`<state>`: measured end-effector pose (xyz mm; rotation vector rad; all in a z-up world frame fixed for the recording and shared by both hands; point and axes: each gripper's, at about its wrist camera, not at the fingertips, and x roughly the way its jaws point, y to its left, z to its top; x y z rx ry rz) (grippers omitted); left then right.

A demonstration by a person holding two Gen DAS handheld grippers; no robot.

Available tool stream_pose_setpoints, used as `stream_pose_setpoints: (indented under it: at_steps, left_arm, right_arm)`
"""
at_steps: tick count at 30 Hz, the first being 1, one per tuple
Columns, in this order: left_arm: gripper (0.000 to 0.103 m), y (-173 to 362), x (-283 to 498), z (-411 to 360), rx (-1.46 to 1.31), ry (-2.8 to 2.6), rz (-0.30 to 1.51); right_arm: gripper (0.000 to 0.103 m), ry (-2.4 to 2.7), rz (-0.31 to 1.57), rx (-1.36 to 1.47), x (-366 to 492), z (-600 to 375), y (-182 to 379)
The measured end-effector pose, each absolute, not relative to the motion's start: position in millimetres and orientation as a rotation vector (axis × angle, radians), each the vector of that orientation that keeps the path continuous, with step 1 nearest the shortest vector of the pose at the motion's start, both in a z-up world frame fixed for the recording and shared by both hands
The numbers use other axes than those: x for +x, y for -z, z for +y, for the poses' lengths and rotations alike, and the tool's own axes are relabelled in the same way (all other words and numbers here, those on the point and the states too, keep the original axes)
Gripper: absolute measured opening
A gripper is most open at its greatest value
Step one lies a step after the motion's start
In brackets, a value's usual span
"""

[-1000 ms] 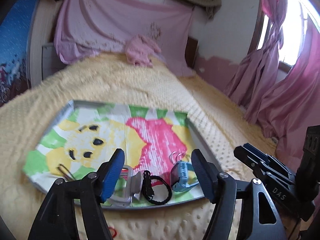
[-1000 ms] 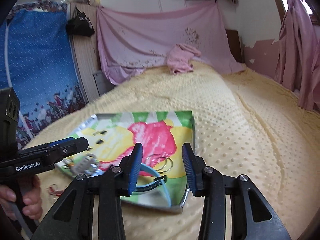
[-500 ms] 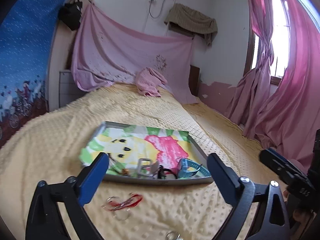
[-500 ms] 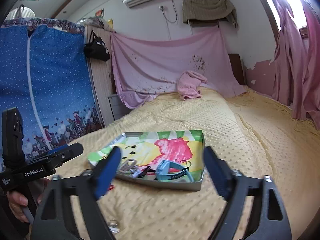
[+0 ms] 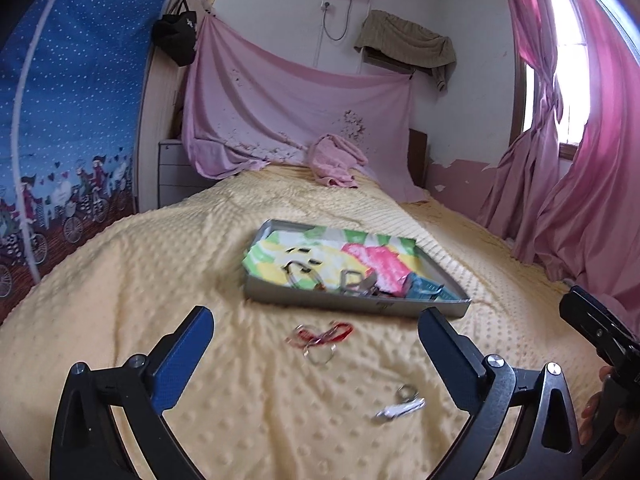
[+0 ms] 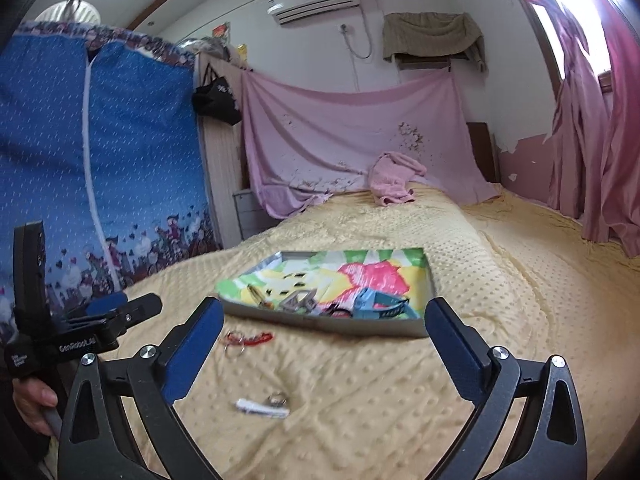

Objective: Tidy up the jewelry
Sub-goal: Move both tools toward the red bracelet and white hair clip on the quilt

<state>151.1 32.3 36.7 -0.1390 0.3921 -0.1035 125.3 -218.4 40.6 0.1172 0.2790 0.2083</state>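
Yellow bumpy bedspread [image 5: 160,280] fills most of both views now, bc both grippers have pulled back from the metal tray [image 5: 348,306] they were right over a sec ago. Left gripper [image 5: 316,344] and right gripper [image 6: 324,334] have both just been opening and stand wide w/ nothing between the pads, so imo a drop-off is done and it's on to the next piece. Tray sits mid-frame, thin silver walls, glossy cartoon liner in green/yellow/pink, w/ a teal watch strap [image 6: 380,306], a metal buckle-ish thing [image 6: 298,300] and some rings piled at its near edge. Still loose on the bed: red cord w/ a ring [image 5: 320,336] just in front of the tray, and a small shiny silver clip thing [image 5: 398,406] lower right of the left view, too blurry to say exactly what. Those two look like what's left.
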Motion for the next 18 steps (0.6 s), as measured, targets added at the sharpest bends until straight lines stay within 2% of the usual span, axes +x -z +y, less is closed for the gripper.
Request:
stream_pose_setpoints:
  at_steps: [18]
  left_arm:
    - [0.103,-1.0,152.8,41.7,-0.089,0.012,0.455]
  right_arm:
    - [0.099,-0.237,0.397,0.060,140.0,-197.2,5.1]
